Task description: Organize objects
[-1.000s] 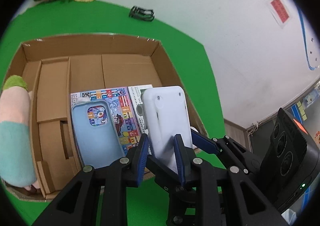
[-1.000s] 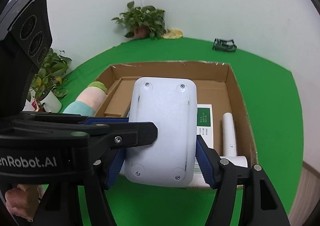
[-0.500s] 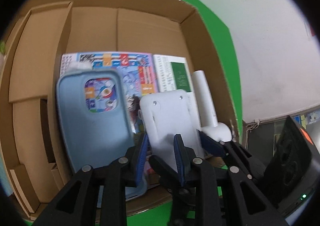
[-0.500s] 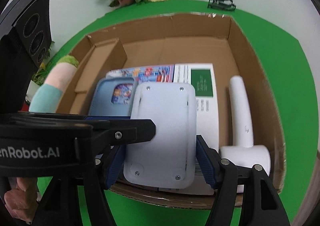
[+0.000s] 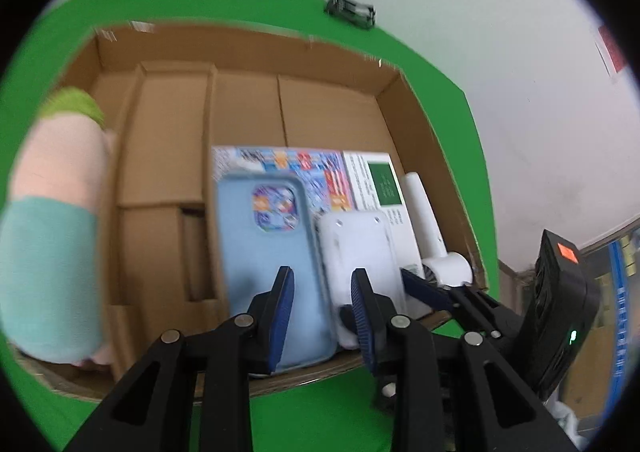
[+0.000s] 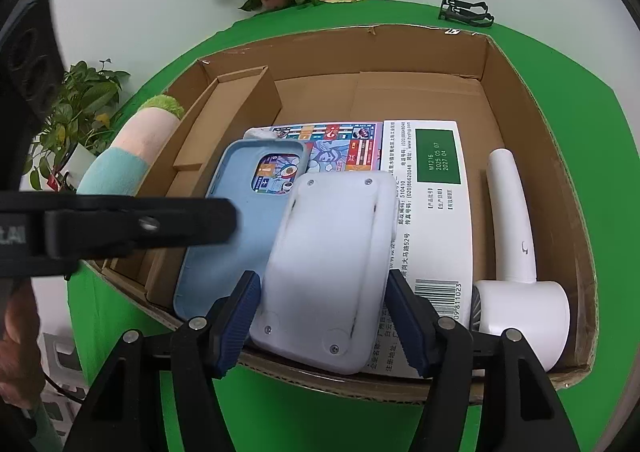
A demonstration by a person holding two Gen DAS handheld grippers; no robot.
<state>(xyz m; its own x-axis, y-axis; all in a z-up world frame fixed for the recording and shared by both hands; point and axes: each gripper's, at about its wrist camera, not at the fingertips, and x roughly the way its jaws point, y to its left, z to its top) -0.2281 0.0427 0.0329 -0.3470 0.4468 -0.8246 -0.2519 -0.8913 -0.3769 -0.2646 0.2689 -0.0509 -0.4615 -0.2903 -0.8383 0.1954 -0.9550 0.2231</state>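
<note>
**Item 1.** White rounded-rectangle plastic device (image 6: 332, 252), underside up, with four screws and round foot recesses.
- Place: over the near wall of the open brown cardboard box (image 6: 520, 64), tilted down into it.
- Hold: the right gripper (image 6: 322, 284) clamps its two long sides. The jaws have just tightened a little, with the device between them.
- Handling, judged: a stiff, smooth shell, probably moderately heavy and slippery at the edges. The long sides low down, as now, are the best purchase.

**Item 2.** Pale blue soft phone case (image 6: 224, 252), back up, camera cut-out showing.
- Place: inside the box, its lower end leaning on the near wall, just left of the white device.
- Hold: the left gripper (image 5: 322, 280) has narrowly parted jaws that have just been opening. The case's right edge lies in line with them, and no pad is seen pressing.
- Handling, judged: light, flexible and grippy. Pinch a side wall.

**Also in the box.**
- Colourful printed booklet (image 6: 344, 140), under the case.
- White carton (image 6: 436, 212), with a green panel reading "M1216 2025 05 07 2027 04". It also shows "510410", "(020)86628048" and a barcode ending "09811023".
- White handheld appliance (image 6: 516, 244), along the right wall.
</note>
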